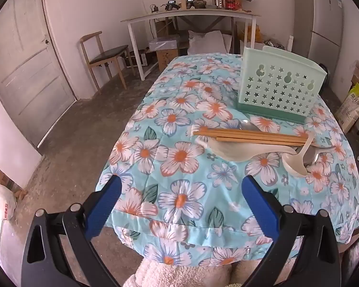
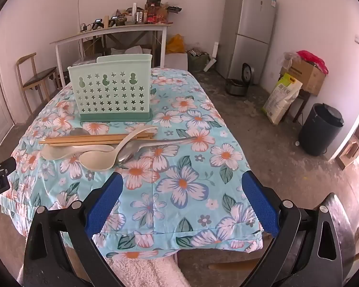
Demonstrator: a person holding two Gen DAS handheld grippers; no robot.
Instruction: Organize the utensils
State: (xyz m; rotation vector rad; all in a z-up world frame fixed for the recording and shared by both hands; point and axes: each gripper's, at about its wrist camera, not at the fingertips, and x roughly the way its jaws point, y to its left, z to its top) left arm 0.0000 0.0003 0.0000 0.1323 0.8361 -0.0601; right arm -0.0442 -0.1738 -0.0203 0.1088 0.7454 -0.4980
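Observation:
A pale green utensil holder (image 1: pixel 277 86) with star holes stands on the floral tablecloth (image 1: pixel 179 167); it also shows in the right wrist view (image 2: pixel 112 93). In front of it lies a pile: wooden chopsticks (image 1: pixel 249 135) (image 2: pixel 88 140), two white plastic spoons (image 1: pixel 237 150) (image 2: pixel 98 159) and metal spoons (image 2: pixel 141 147) (image 1: pixel 247 125). My left gripper (image 1: pixel 182 198) is open and empty, above the table's near edge, short of the pile. My right gripper (image 2: pixel 182 198) is open and empty, near the front edge, right of the spoons.
A white side table (image 1: pixel 191 16) with clutter stands at the back wall, a wooden chair (image 1: pixel 103 57) to its left, a fridge (image 2: pixel 249 28) at the right. A black bin (image 2: pixel 320 129), a rice sack (image 2: pixel 281 98) and a rice cooker (image 2: pixel 237 86) sit on the floor.

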